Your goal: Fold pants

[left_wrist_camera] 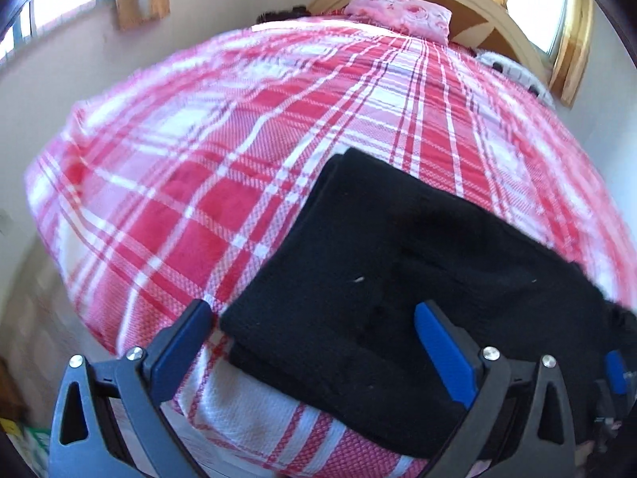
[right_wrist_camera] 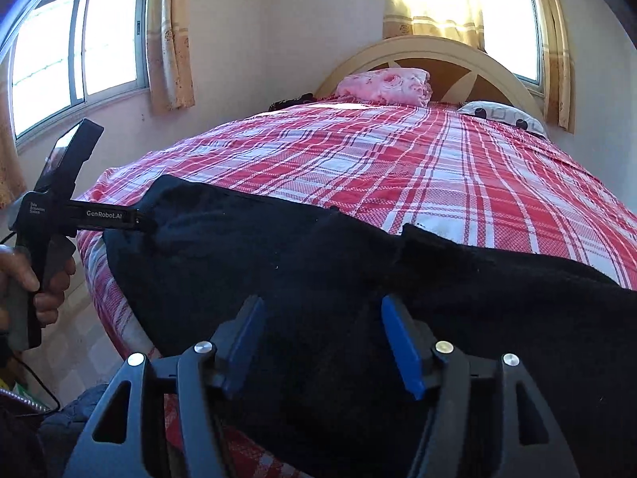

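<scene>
Black pants (left_wrist_camera: 418,263) lie folded in layers on the near end of the bed, across the red plaid cover. In the left wrist view my left gripper (left_wrist_camera: 314,322) is open, its blue pads on either side of the folded near-left corner of the pants. In the right wrist view the pants (right_wrist_camera: 318,279) spread wide in front. My right gripper (right_wrist_camera: 322,318) is open just above the cloth, holding nothing. The left gripper's body (right_wrist_camera: 103,215) shows there at the pants' left edge, held by a hand; its fingertips are hidden by cloth.
The bed (right_wrist_camera: 398,159) has a red and white plaid cover, a pink pillow (right_wrist_camera: 384,85) and a patterned pillow (right_wrist_camera: 501,117) at the curved headboard. Windows with curtains are on the left and back walls. The bed's left edge drops to a tiled floor (right_wrist_camera: 87,342).
</scene>
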### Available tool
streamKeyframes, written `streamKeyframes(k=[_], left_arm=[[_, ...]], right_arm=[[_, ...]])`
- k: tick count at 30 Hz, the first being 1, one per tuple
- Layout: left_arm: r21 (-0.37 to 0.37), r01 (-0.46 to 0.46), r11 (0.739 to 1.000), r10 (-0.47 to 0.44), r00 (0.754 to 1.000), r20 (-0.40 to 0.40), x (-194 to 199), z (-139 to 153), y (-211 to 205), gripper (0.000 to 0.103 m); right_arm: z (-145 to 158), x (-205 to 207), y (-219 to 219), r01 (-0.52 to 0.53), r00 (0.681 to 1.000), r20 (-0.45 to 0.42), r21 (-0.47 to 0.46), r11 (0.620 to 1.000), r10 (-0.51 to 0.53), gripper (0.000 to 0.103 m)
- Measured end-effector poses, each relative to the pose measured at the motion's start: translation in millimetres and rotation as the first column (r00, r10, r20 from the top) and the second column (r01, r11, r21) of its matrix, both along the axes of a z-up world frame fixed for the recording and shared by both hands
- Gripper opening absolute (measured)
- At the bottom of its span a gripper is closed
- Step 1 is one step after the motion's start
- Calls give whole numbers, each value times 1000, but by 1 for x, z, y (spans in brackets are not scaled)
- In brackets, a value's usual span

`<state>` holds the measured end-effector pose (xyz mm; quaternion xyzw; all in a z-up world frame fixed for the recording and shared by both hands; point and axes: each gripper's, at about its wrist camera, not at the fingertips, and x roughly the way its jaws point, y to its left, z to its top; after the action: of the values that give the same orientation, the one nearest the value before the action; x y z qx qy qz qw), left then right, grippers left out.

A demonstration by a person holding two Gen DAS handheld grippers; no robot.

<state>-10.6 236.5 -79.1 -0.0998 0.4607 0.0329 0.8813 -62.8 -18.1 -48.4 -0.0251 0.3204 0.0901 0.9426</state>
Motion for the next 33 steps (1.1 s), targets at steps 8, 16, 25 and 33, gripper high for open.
streamKeyframes(k=[8, 16, 25, 33], left_arm=[[-132, -26, 991, 44, 990, 134, -23, 14, 30, 94], [-203, -11, 979, 44, 987, 156, -21, 3, 12, 83], [-198, -167, 966, 186, 980, 78, -34, 8, 20, 72], [-118, -132, 984, 137, 990, 36, -39, 2, -22, 74]], right_arm=[[0, 1, 0, 13, 1000, -2, 21, 1000, -13, 64], [1, 1, -3, 14, 1000, -4, 52, 999, -14, 64], [2, 1, -7, 17, 1000, -9, 95, 995, -17, 64], [2, 1, -11, 13, 1000, -8, 121, 993, -12, 64]])
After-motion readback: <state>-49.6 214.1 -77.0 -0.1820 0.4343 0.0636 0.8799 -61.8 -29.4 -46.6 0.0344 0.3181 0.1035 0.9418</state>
